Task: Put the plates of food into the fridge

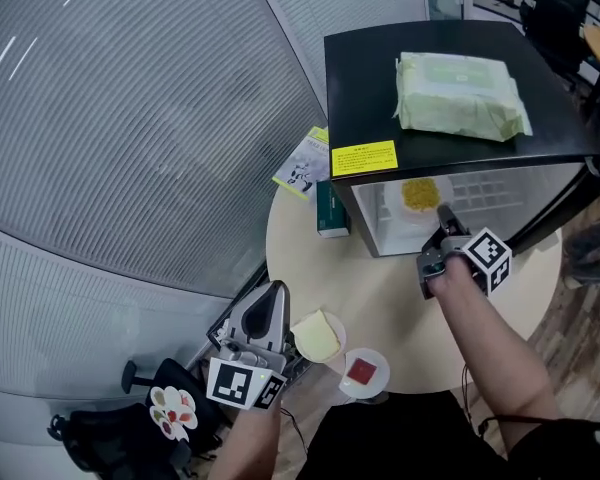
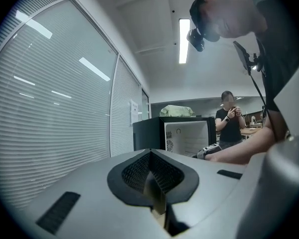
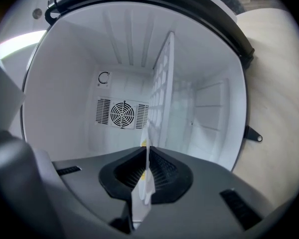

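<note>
Three plates of food, all round and lying flat. First, yellow-food plate (image 1: 418, 196) inside the open fridge (image 1: 370, 78), rim pinched tight by the right gripper (image 1: 443, 216). Next, pale-slice plate (image 1: 318, 336) at the round table's (image 1: 380, 288) near edge, clamped in the left gripper (image 1: 278, 290). Last, red-food plate (image 1: 364, 372) just beside it. One wipes pack (image 1: 460, 93) atop the fridge.

a round, pale wooden bench (image 1: 400, 308) carries everything. a black fridge (image 1: 360, 78) stands on its far side with the door swung open and the white inside facing the near rim. a dark green box (image 1: 332, 210) lies just beside the fridge's left wall. a leaflet (image 1: 303, 164) rests at the far-left rim, partly over the edge. at the near rim two plates sit close together: the left plate (image 1: 318, 336) bears a pale yellow slice, the right plate (image 1: 364, 372) a red square.
</note>
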{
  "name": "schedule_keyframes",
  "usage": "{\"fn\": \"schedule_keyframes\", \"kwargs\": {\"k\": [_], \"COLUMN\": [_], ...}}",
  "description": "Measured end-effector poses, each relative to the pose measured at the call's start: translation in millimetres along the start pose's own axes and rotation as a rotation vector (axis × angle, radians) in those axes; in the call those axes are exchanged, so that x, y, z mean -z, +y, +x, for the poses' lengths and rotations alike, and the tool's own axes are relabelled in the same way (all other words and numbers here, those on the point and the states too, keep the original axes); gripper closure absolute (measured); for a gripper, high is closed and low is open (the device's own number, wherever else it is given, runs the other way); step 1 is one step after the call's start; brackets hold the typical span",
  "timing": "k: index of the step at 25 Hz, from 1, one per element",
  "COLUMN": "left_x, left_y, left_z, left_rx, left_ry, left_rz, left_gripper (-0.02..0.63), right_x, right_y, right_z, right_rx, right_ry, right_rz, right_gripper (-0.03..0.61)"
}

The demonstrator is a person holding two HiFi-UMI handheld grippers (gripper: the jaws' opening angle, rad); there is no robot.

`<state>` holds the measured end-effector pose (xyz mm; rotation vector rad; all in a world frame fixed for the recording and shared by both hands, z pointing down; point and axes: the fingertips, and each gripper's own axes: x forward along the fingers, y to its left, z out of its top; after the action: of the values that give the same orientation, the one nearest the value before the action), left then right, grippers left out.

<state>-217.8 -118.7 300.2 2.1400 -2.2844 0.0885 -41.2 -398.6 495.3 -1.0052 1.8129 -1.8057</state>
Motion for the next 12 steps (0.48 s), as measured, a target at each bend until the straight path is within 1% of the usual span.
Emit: {"fn": "schedule_keyframes", "kwargs": {"k": [2, 5, 6, 7, 10, 12], "left_x": [2.3, 5.4, 6.5, 7.4, 7.8, 1.1], "left_y": [2.6, 9.2, 10.7, 11.4, 8.7, 7.9], "left_z": [-3.4, -7.2, -7.8, -8.2, -10.0, -14.7], "left_rx": [-0.004, -0.012, -0.01, -0.005, 0.027, 0.063], "left_ry": [-0.003, -0.013, -0.017, -0.018, -0.009, -0.032], "left_rz": [0.002, -0.012, -0.02, -0.026, -0.019, -0.013], "left_gripper": [0.611, 0.611, 0.611, 0.611, 0.611, 0.611], "right_x": [-0.8, 3.2, 4.7, 5.4, 7.0, 8.7], "right_y": [2.8, 8.5, 9.9, 11.3, 14.2, 14.3], "right_z": [1.6, 0.9, -0.8, -3.3, -12.5, -20.6], "right_rx": [-0.027, -0.054, -0.059, -0.063, -0.071, -0.068], "right_ry": [-0.005, 0.023, 0.034, 0.039, 0.036, 0.021], "right_rz": [-0.018, -0.06, -0.076, -0.093, -0.14, -0.161], "right_gripper": [0.558, 0.551, 0.52, 0.505, 0.474, 0.468]}}
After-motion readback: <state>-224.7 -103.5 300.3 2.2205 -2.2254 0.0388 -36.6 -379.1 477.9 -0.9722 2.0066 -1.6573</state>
